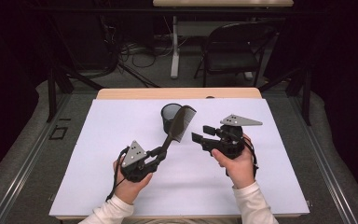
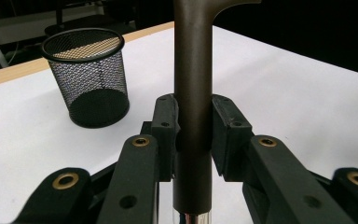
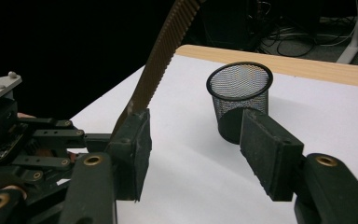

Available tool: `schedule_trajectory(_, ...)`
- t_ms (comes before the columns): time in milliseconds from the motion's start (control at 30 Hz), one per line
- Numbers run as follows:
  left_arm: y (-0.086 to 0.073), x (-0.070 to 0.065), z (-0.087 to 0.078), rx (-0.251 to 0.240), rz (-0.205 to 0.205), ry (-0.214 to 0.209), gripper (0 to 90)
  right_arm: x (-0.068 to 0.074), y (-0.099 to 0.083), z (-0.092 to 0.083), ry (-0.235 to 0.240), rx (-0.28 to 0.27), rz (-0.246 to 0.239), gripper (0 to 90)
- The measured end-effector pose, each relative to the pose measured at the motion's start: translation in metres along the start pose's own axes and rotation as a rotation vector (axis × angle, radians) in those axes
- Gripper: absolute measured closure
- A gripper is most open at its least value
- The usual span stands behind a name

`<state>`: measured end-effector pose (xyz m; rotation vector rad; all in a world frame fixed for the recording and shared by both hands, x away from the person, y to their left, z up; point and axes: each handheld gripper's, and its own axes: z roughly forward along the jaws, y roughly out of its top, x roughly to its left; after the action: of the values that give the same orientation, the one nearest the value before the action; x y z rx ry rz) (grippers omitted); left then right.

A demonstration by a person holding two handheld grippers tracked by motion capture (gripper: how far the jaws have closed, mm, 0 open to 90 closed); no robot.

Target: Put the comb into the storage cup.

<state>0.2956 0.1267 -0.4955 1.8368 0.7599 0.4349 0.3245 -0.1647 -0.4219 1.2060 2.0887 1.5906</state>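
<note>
Left gripper [image 1: 161,153] fingers [image 2: 165,122] pinching comb [image 1: 179,125] handle; comb slants up beyond fingertips, teeth beside mesh cup [image 1: 170,116]. Right gripper [image 1: 198,139] fingers [image 3: 137,147] spread, nothing between; cup on white surface [image 1: 242,182] just beyond them.

Both grippers black: left gripper [image 1: 161,152], right gripper [image 1: 196,138]. Grey three-cornered plate atop each, brass-ringed screws on the jaws, black cable trailing behind. Sleeves [image 1: 253,201] white.
</note>
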Motion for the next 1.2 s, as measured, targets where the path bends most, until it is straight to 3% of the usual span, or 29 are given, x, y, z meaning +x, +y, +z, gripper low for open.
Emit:
schedule_trajectory(300, -0.002, -0.001, 0.002, 0.004, 0.008, 0.004, 72.9, -0.003, -0.002, 0.001, -0.004, 0.011, 0.029, 48.5)
schedule_trajectory(400, -0.003, -0.001, 0.003, 0.009, 0.01, 0.007, 72.9, -0.003, -0.002, 0.0, -0.001, -0.007, 0.033, 49.3)
schedule_trajectory(600, -0.006, -0.002, 0.005, 0.017, 0.013, 0.009, 72.9, -0.005, -0.003, 0.0, 0.029, 0.002, 0.078, 50.1)
schedule_trajectory(800, -0.008, -0.003, 0.007, 0.02, 0.014, 0.007, 72.9, -0.006, -0.003, 0.0, 0.015, 0.0, 0.092, 50.4)
schedule_trajectory(1000, -0.01, -0.004, 0.009, 0.028, 0.021, 0.008, 72.9, -0.008, -0.003, -0.001, 0.032, 0.02, 0.149, 51.9)
schedule_trajectory(1200, -0.012, -0.004, 0.011, 0.037, 0.024, 0.003, 72.9, -0.01, -0.005, 0.001, 0.021, 0.029, 0.159, 53.4)
